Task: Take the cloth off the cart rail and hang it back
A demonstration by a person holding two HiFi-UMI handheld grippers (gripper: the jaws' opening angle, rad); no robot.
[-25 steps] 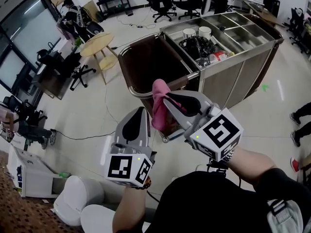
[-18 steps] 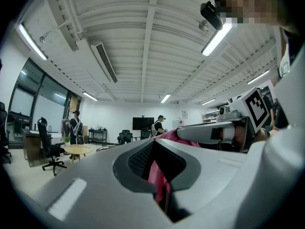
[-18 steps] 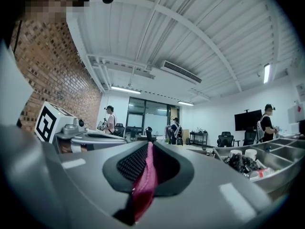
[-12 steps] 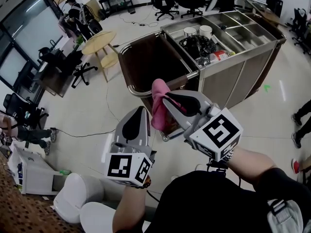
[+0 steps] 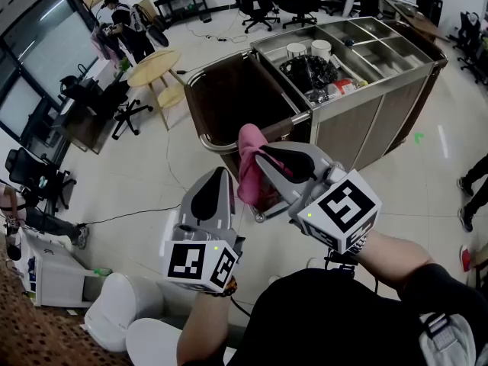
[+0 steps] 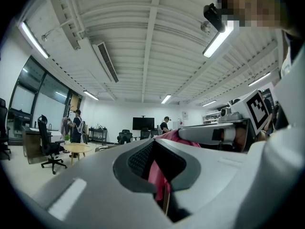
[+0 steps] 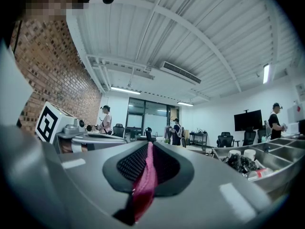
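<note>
right gripper point(image 5: 261, 157): jaws closed on the pink cloth point(image 5: 248, 170). the right gripper view shows a fold of the cloth point(image 7: 145, 185) pinched between the two black pads point(image 7: 131, 165), with no gap on either side of it. the rest of the cloth hangs down from the jaw tips.

left gripper point(image 5: 220, 177): jaws slightly apart, nothing gripped. in the left gripper view the cloth point(image 6: 155, 176) is seen through the narrow gap between the jaws, beyond them, and again above the jaw tips next to the right gripper's arm.

cloth position: off the cart rail point(image 5: 206, 141), held in the air in front of the near end of the cart point(image 5: 358, 120). in the head view it lies over the rail's near corner, just right of the left gripper's tip. contact between the cloth's lower end and the cart cannot be determined.

both grippers are held side by side, pointing toward the cart.
</note>
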